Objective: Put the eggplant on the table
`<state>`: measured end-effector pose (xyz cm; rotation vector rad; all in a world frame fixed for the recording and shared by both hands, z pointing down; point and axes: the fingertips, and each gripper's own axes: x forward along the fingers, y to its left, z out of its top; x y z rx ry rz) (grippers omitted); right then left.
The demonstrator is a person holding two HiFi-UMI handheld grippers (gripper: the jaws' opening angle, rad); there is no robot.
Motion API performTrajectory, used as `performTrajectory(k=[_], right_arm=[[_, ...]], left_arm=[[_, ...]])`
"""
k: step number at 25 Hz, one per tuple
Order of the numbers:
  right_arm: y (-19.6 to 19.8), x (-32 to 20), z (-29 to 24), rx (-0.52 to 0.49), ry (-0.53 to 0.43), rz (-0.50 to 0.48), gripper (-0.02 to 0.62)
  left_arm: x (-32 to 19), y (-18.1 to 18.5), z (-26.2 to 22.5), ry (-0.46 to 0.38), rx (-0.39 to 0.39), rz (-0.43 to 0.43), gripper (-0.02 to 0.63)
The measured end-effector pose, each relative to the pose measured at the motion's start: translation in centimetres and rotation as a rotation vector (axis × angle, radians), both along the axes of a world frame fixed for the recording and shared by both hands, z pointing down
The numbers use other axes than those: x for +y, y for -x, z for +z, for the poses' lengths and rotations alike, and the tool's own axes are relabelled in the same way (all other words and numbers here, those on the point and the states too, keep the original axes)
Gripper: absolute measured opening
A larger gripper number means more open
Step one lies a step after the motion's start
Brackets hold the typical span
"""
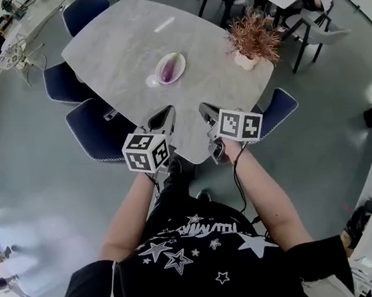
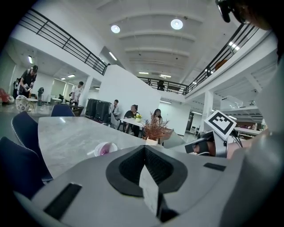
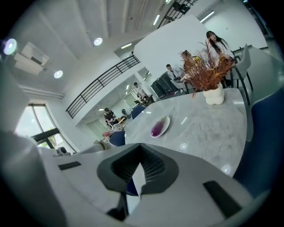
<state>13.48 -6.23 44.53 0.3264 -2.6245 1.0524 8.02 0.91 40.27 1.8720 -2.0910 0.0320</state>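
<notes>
The eggplant (image 1: 168, 70) lies on a plate (image 1: 181, 58) near the middle of the table (image 1: 119, 38). The left gripper (image 1: 163, 118) and right gripper (image 1: 208, 113) hover at the near edge, jaws closed and empty. Expect a light, firm, slippery body; grasp it across mid-length.

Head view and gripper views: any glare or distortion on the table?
Head view: fisheye bend, a light streak on the table beyond the plate. Right gripper view: small glare spots on the table, dark corners. Left gripper view: dark corners, bowed railings.
</notes>
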Motion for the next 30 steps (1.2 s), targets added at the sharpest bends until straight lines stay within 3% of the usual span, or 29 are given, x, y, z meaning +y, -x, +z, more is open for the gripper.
performTrajectory(k=[5,11,19,27,30], right_arm=[[-1.1,1.1,-1.2,-0.027,-0.092,0.000,0.005],[-2.0,1.1,-2.0,-0.136,-0.055,0.052,0.006],[-2.9,2.7,-0.9,-0.074,-0.181,0.078,0.006],[-3.0,8.2,-1.3,-0.074,-0.255,0.127,0.006],[-3.1,10.9,-1.1,-0.052,-0.243,0.137,0.006]], left_arm=[[1.3,-1.7,-0.3,0.011,-0.003,0.016,0.008],[1.0,-2.8,-0.4,0.016,0.012,0.057,0.008],[2.2,-3.7,1.3,0.030,0.056,0.103,0.008],[8.2,-3.3,2.4,0.037,0.087,0.109,0.008],[10.8,-3.5,2.3,0.032,0.096,0.118,0.008]])
